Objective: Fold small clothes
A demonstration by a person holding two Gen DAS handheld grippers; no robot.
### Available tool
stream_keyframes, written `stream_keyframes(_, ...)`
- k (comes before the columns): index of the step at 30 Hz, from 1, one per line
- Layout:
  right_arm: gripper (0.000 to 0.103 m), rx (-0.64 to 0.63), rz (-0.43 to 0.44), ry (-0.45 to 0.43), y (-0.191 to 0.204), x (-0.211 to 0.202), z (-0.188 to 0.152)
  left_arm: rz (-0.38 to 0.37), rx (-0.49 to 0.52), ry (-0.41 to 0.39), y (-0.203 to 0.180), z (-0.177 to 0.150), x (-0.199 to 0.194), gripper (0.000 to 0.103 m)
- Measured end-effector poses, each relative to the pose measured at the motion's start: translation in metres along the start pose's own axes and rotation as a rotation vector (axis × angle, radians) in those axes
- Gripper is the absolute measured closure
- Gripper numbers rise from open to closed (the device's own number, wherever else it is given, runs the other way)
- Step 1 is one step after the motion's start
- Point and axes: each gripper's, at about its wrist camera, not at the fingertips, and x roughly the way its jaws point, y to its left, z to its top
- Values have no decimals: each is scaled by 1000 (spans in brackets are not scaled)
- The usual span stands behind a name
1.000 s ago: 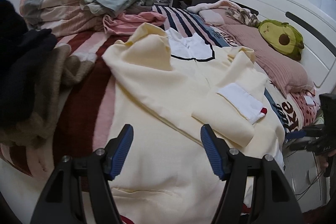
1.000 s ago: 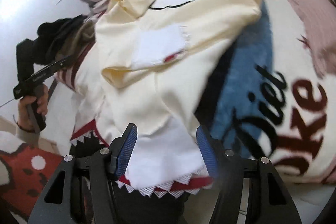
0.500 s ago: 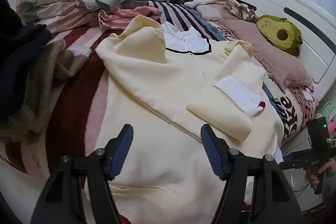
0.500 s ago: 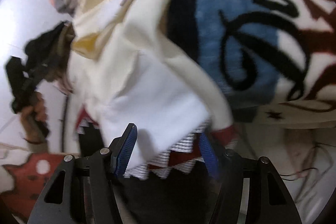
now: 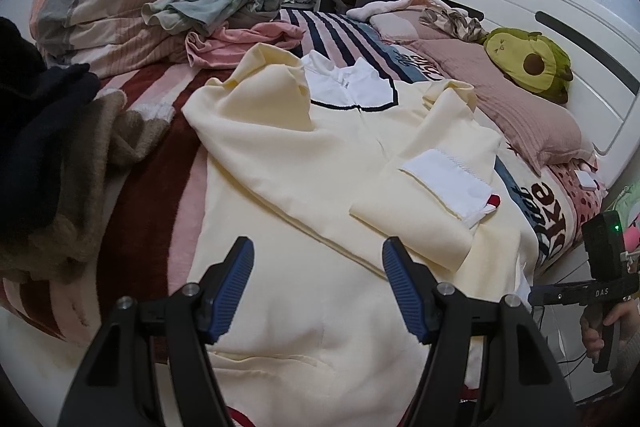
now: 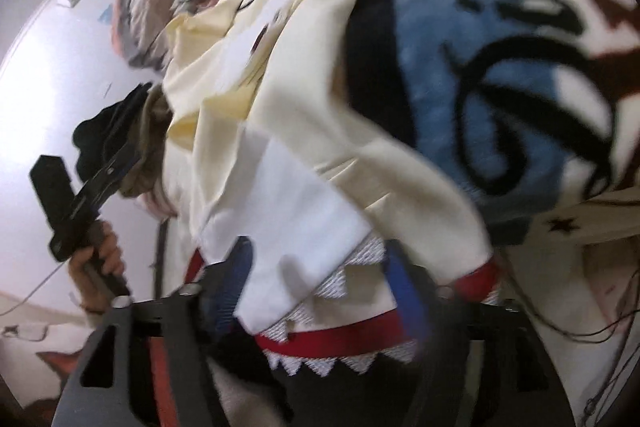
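One cream garment (image 5: 320, 187) lies spread on the bed (image 5: 132, 155), ahead of the left tongs (image 5: 318, 281), which hang released above its lower body. It looks soft, light and limp. The right tongs (image 6: 320, 291) are parted around the white-and-red hem (image 6: 316, 259); grip there.

Left view sharp under soft, even room light; right view motion-blurred, with fisheye bending at both rims.
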Motion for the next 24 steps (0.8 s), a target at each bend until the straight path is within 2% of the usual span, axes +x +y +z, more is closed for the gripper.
stream_keyframes(3,36,-28,-11,-14,1,1,4,-6,-6,1,1,1,1,40)
stream_keyframes(6,39,-67,18,20,9,12,8,-13,4,-7,-3,2,-2,40)
stream_keyframes(7,51,-88,20,34,14,15,9,-14,9,-9,-4,2,-3,40)
stream_keyframes(8,73,-113,33,47,19,17,9,-14,12,-11,-5,3,-4,40)
stream_keyframes(10,95,-134,72,66,22,15,8,-10,12,-14,-4,3,-4,40)
stream_keyframes(17,98,-233,225,58,50,2,3,-22,1,-19,-2,3,-3,40)
stream_keyframes(24,99,-290,304,64,83,23,35,-18,10,-37,-1,5,-7,40)
